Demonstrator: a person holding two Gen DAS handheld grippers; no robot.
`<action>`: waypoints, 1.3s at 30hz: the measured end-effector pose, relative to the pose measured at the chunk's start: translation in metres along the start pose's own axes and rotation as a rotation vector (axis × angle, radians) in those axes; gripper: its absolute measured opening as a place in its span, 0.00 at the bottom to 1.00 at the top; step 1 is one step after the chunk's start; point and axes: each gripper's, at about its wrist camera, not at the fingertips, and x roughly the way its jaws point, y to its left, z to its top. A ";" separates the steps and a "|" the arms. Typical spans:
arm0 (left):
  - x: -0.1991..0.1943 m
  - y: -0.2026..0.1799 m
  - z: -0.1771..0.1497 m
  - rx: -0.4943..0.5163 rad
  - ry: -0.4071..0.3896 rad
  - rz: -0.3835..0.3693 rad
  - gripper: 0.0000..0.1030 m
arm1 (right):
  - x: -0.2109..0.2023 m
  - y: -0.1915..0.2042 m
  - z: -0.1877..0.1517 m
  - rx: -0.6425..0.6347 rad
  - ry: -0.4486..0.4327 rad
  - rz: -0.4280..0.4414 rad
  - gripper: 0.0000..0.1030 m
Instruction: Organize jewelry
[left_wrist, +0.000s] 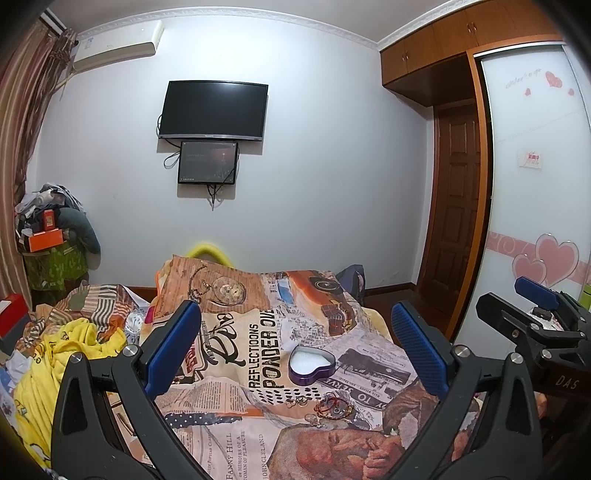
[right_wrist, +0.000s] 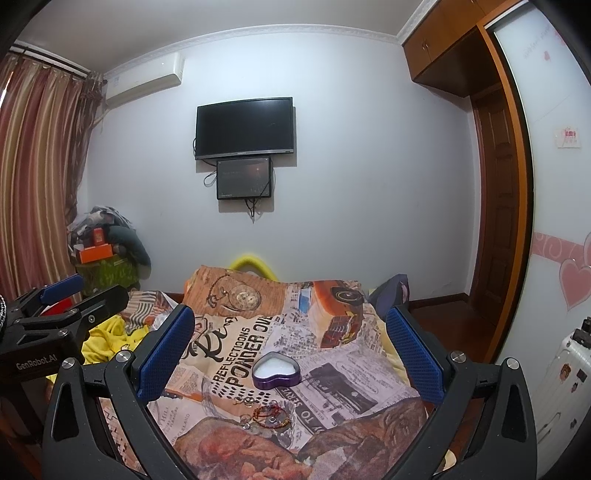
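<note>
— Where's the jewelry?

— On the bed, lying on the printed blanket (left_wrist: 258, 435). Small tangle: a red cord bracelet (left_wrist: 332, 406) with rings (left_wrist: 300, 401) just beside it. The heart-shaped tin (left_wrist: 312, 365) sits open right behind them, apart, not touching.

— Your tongs?

— Left tongs (left_wrist: 295, 354) spread wide, empty. Right tongs (right_wrist: 291, 354) the same, wide and empty. Both hover above the bed.

— Which is nearer?

— Hard to call. The pile lies ahead and below, between the pads of each. In the left view it sits right of centre; in the right view, a little left of centre. Bracelet's long axis runs roughly crosswise.
</note>
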 end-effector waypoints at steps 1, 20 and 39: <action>0.002 0.001 -0.002 -0.001 0.007 0.002 1.00 | 0.001 -0.001 -0.001 0.002 0.004 0.000 1.00; 0.099 0.020 -0.035 -0.016 0.236 0.050 1.00 | 0.071 -0.028 -0.041 0.036 0.223 -0.057 1.00; 0.209 0.026 -0.113 0.058 0.611 -0.031 1.00 | 0.150 -0.040 -0.110 0.025 0.533 0.021 0.97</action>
